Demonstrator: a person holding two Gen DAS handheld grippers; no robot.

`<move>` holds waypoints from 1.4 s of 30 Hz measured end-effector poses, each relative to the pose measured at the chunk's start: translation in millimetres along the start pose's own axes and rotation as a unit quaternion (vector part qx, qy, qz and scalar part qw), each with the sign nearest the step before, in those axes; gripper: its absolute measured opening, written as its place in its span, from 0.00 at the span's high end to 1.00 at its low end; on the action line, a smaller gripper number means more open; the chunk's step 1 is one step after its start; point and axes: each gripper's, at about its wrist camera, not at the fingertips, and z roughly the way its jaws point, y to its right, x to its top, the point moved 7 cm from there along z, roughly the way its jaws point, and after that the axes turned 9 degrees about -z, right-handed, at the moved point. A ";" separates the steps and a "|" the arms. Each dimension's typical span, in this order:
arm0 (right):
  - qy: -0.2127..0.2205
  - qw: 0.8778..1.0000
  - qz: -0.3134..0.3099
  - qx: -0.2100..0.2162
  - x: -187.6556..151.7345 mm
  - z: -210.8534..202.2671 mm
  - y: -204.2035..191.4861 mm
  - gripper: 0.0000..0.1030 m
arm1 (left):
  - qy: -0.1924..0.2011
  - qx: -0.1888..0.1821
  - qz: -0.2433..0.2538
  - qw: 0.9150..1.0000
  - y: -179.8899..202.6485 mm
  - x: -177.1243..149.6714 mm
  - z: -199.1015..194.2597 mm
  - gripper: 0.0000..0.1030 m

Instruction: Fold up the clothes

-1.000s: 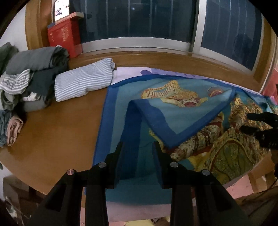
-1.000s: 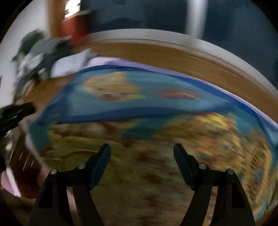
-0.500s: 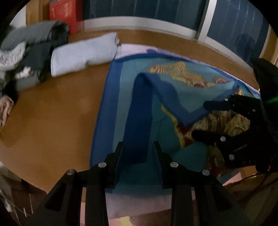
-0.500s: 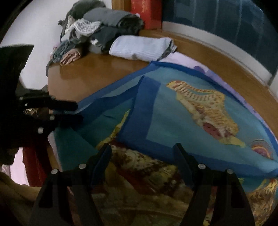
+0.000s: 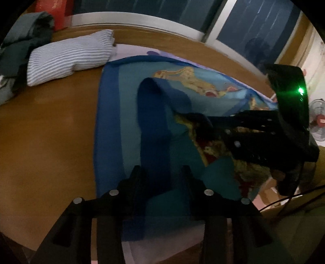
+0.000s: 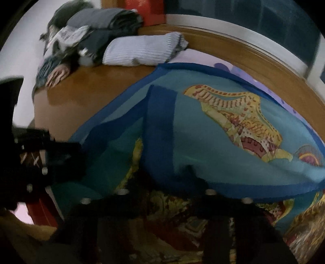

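Note:
A blue scarf with a yellow and red print lies partly folded on the wooden table. My left gripper hovers over its near edge, and its jaws are opening. The dark blue border band runs between the fingers, which do not press on it. My right gripper is low over the folded-over flap. Its jaws are closing around the flap's blue edge, and a gap still shows. In the left wrist view the right gripper reaches in from the right onto the scarf. The left gripper shows at the left of the right wrist view.
A folded striped garment and a heap of grey clothes lie at the table's far left. A red box stands by the dark window. The wooden sill runs behind the scarf. A cable hangs at the right.
The right gripper swept in from the right onto the folded flap and narrowed its jaws. The left gripper sank towards the near edge and its fingers spread a little.

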 end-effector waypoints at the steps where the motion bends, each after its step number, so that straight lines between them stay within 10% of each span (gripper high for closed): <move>1: 0.003 1.000 0.011 0.001 1.2 -0.5 1.8 0.93 | 0.000 -0.004 0.002 1.000 0.0 1.3 0.4 0.61; 12: 0.057 0.997 0.050 -0.030 12.8 -27.1 29.5 0.96 | 0.006 -0.024 0.008 1.000 -5.1 22.4 9.6 0.61; 16: 0.069 0.994 0.046 -0.066 23.2 -31.8 44.8 0.96 | 0.012 -0.073 0.006 0.997 9.4 24.4 4.1 0.99; 24: 0.150 0.979 -0.030 -0.132 141.3 -42.2 83.2 0.96 | 0.063 -0.114 -0.041 0.991 -2.6 39.1 -50.7 0.99; 30: 0.115 0.980 -0.128 -0.101 207.8 30.0 49.9 0.96 | 0.069 -0.108 -0.056 0.990 -14.1 34.6 -63.8 0.99; 42: 0.087 0.966 -0.225 -0.095 210.1 117.3 -16.2 0.96 | 0.042 -0.073 -0.098 0.992 -49.7 17.6 -58.8 0.99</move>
